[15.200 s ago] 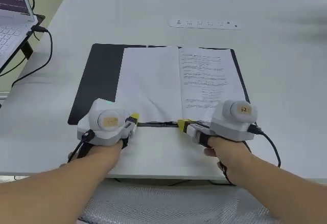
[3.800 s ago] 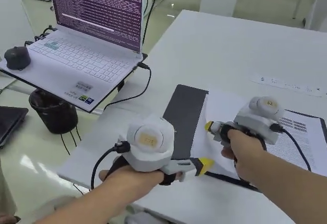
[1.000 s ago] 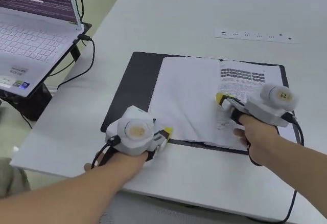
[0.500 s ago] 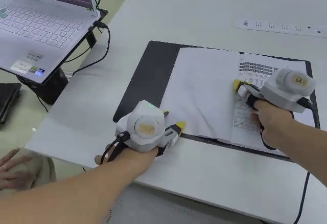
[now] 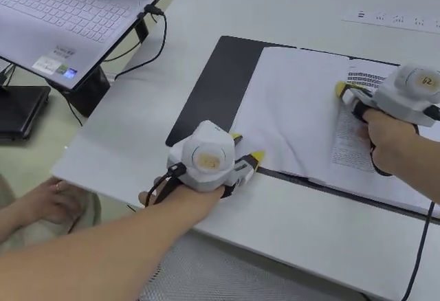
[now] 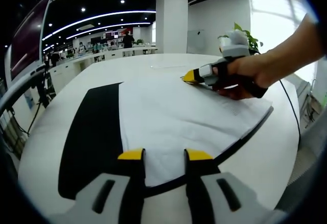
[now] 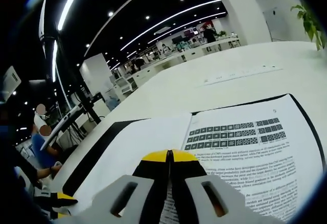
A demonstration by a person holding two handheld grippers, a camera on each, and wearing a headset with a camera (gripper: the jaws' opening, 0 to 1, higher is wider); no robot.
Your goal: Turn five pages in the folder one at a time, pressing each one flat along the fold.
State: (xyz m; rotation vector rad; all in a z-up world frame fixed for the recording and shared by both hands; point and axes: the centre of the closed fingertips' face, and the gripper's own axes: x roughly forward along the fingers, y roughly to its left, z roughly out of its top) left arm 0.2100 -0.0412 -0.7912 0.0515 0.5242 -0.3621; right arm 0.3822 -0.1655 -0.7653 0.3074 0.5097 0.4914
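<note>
The black folder (image 5: 210, 84) lies open on the white table. A blank white page (image 5: 292, 108) lies turned to its left side and a printed page (image 5: 357, 146) lies on the right. My left gripper (image 5: 246, 146) rests at the folder's near edge, open, with the blank page's near edge (image 6: 163, 162) between its yellow tips (image 6: 132, 155). My right gripper (image 5: 342, 90) is shut, its tips (image 7: 168, 156) down on the paper at the fold, between the blank page (image 7: 138, 139) and the printed page (image 7: 250, 142). In the left gripper view the right gripper (image 6: 190, 75) sits on the far part of the pages.
An open laptop (image 5: 75, 5) stands on a stand at the far left, with a black cable (image 5: 148, 47) running over the table edge. A white power strip (image 5: 399, 19) lies beyond the folder. Another person's hand (image 5: 48, 201) shows below the table's left edge.
The head camera has swung, shifting the whole picture. My right gripper has slid along the fold toward the folder's far edge. The left gripper has stayed at the near edge.
</note>
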